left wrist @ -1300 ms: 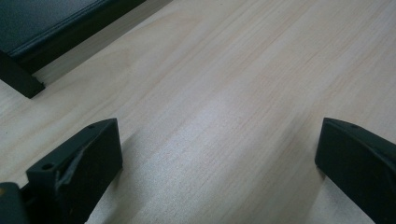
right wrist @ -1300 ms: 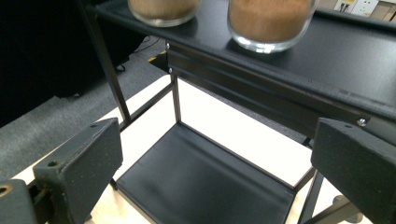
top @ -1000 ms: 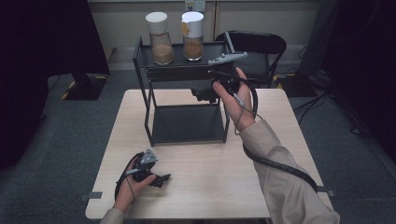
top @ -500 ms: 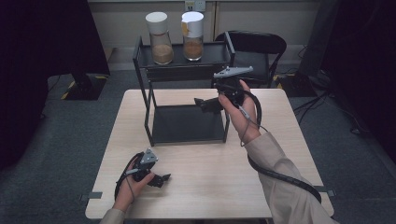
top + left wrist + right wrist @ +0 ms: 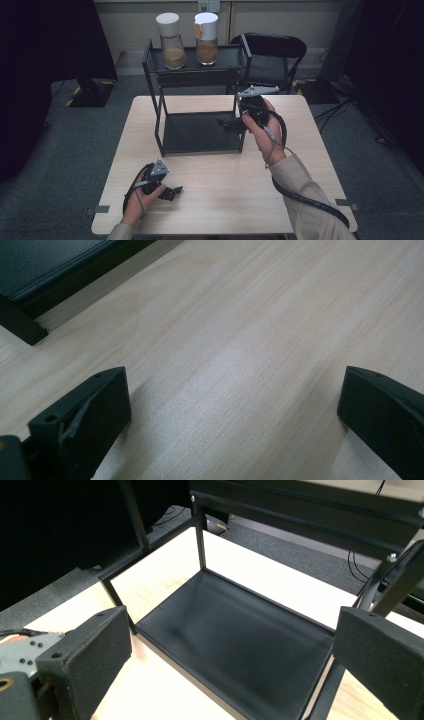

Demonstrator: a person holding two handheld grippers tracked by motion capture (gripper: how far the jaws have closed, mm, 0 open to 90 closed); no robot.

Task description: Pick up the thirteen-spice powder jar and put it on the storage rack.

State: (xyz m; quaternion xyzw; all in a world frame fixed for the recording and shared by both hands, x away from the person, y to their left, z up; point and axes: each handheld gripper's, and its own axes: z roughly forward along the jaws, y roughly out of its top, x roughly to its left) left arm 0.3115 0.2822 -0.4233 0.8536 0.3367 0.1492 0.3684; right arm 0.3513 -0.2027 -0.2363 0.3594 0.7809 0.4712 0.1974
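- The left gripper [image 5: 172, 191] is rested on the table [image 5: 220, 200], well in front of the black rack [image 5: 200, 132]; its jaws are spread wide over bare wood.
- The right gripper [image 5: 227, 124] is held at the rack's right front post, above the lower shelf [image 5: 235, 645], jaws wide apart and empty.
- Two white-lidded jars [image 5: 172, 42] are stood side by side on the rack's top shelf, well beyond both grippers.
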